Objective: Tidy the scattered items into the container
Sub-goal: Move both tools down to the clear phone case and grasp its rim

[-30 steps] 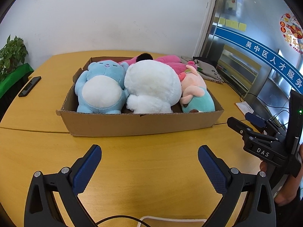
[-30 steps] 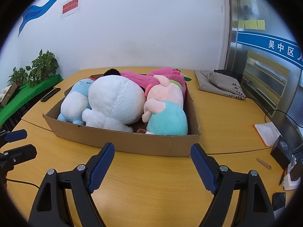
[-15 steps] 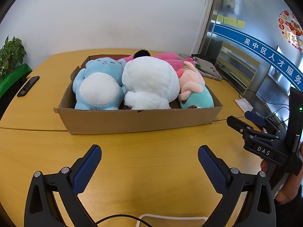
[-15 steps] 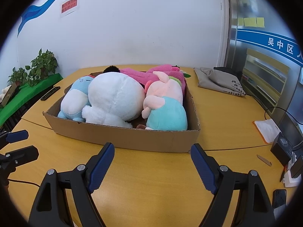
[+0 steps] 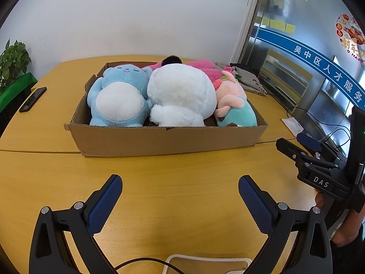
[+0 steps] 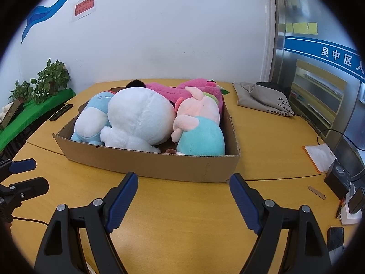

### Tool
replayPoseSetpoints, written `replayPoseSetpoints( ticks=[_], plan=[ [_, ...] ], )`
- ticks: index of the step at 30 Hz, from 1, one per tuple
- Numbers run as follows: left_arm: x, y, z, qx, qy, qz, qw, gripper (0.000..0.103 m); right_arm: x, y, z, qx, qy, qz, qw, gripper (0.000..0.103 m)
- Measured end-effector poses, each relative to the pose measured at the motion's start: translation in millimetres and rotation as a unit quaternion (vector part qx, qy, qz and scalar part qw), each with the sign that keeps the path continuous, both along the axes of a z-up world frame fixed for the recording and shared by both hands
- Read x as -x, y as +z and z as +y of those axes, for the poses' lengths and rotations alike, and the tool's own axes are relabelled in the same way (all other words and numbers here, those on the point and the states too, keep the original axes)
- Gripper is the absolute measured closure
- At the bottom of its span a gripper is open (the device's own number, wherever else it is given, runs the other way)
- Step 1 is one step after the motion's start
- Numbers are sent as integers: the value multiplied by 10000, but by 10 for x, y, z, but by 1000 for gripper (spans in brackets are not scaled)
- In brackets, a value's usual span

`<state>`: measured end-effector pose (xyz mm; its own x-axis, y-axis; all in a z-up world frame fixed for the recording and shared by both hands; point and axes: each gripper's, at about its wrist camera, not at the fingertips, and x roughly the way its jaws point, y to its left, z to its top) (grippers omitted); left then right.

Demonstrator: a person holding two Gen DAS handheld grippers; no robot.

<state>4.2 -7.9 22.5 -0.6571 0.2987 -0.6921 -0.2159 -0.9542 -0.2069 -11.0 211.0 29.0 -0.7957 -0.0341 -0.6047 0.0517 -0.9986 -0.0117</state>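
both pairs of tongs hang over the bare yellow bench (image 5: 178,182), jaws spread wide with nothing between them. the left tongs (image 5: 180,194) point at the near wall of the cardboard box (image 5: 164,140), which sits a little ahead of them, apart from the blue pads. the right tongs (image 6: 183,190) face the same box (image 6: 159,164) from its right end, the pad tips close to the near wall but not touching it.

inside the box, left to right as the left tongs see it, lie a blue plush (image 5: 118,100), a big white plush (image 5: 180,98) and a pink-and-teal plush (image 5: 235,109), packed side by side. behind them, further from the tongs, lies a bright pink plush (image 5: 200,65) with a dark tuft showing above the white one.

to the right of the left tongs, the right tongs' black body (image 5: 319,173) shows with a hand (image 5: 342,233) under it. far left of both tongs a dark phone (image 5: 33,99) lies on the bench. beyond the box, to the right, sits a grey cloth bag (image 6: 264,100).
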Motion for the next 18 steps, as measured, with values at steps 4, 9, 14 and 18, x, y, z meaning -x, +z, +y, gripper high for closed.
replayPoseSetpoints(
  ticks=[4,9,14,18],
  plan=[
    [-33,-91,-11,60,-66,-106,9999,0,-29,-33,-6,4,20,-57,10000,20],
    [-186,-359,-104,141,-214,-461,9986,0,-260,-210,10,141,87,-318,9994,20],
    [-437,-760,-223,182,-430,-990,9940,0,-681,-638,17,384,240,-977,9942,20],
    [-576,-935,-185,254,-683,-1191,9902,5,-916,-891,-81,452,458,-1412,9879,20]
  ],
)
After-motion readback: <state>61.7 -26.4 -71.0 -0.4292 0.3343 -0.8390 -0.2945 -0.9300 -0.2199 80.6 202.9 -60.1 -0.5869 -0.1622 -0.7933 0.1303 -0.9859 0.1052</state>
